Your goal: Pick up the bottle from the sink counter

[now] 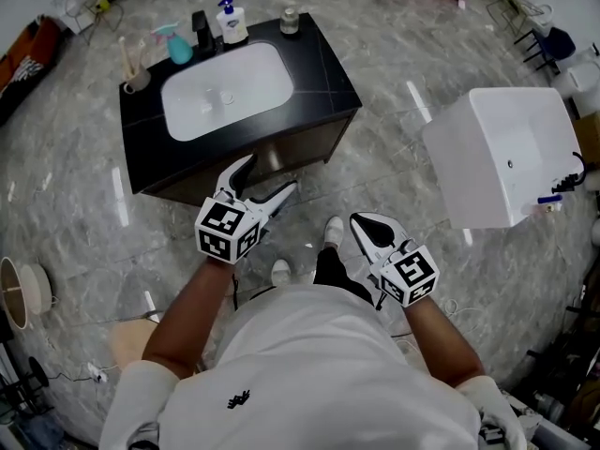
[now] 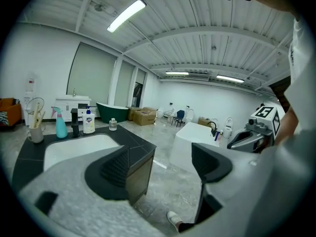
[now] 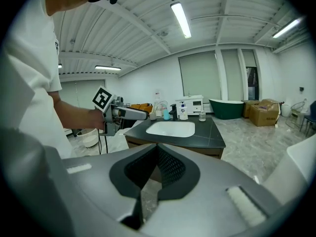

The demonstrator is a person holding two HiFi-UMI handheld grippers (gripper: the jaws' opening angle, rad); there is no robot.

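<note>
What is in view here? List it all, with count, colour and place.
Counter: 1, black, top centre of the head view.
Basin: 1, white, set in the counter.
Pump bottle: 1, white with blue pump, counter's back edge.
Faucet: 1, black, behind the basin.
Spray bottle: 1, teal, left of the faucet.
Jar: 1, clear, right of the pump bottle.
Cup: 1, beige, counter's left end, holding brushes.
Tub: 1, white, on the floor at right.
Shoes: 2, white, on the floor between the grippers.
Left gripper: 1, black and white, jaws apart, empty, before the counter's front.
Right gripper: 1, black and white, jaws together, empty, nearer the person.
</note>
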